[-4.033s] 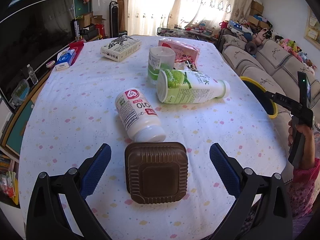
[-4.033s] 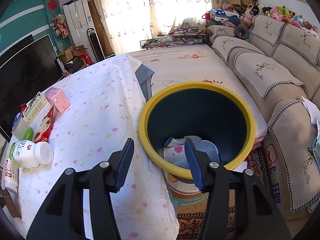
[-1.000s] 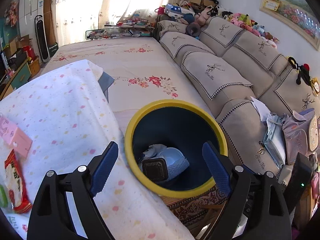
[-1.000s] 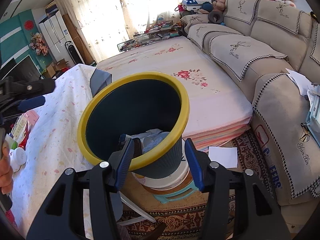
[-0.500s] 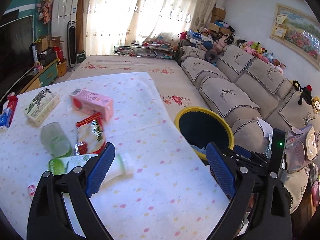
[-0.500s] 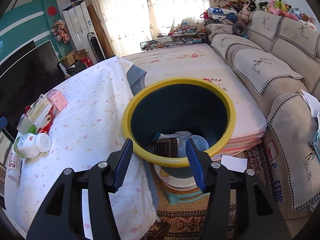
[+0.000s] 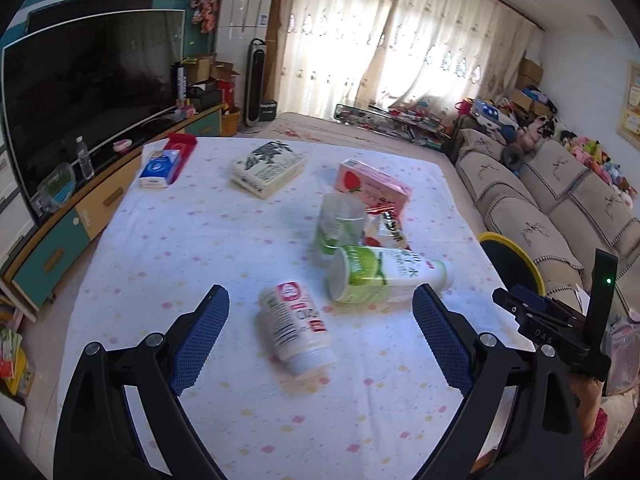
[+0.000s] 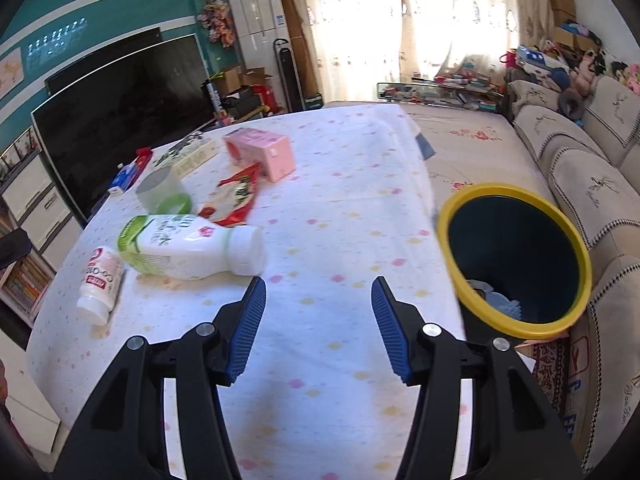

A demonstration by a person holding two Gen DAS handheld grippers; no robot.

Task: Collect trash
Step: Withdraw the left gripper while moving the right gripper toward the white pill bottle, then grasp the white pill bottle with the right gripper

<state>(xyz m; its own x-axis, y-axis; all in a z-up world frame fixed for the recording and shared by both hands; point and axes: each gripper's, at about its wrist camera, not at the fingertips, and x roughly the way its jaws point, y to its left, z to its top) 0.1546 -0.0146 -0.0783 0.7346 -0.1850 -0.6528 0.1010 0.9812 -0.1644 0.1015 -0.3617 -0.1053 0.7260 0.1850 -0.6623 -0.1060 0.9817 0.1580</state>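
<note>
Sunlit curtains (image 7: 400,40), beige sofa (image 7: 560,216), large television (image 7: 80,92)

My left gripper (image 7: 320,322) angles downward, its blue pads spread wide with nothing between them; the jaws have just been opening. My right gripper (image 8: 318,326) also tilts down, jaws parted about halfway and empty. In the left view, a hand (image 7: 588,394) grips the right gripper's handle.

A home living room: a large black flat-screen television (image 7: 80,92) on a teal-and-wood cabinet at the left, sheer cream curtains (image 7: 400,40) top centre, a beige cushioned sofa (image 7: 560,208) with stuffed toys at the right, and a polka-dot cloth-covered table (image 7: 200,240) in the middle.
</note>
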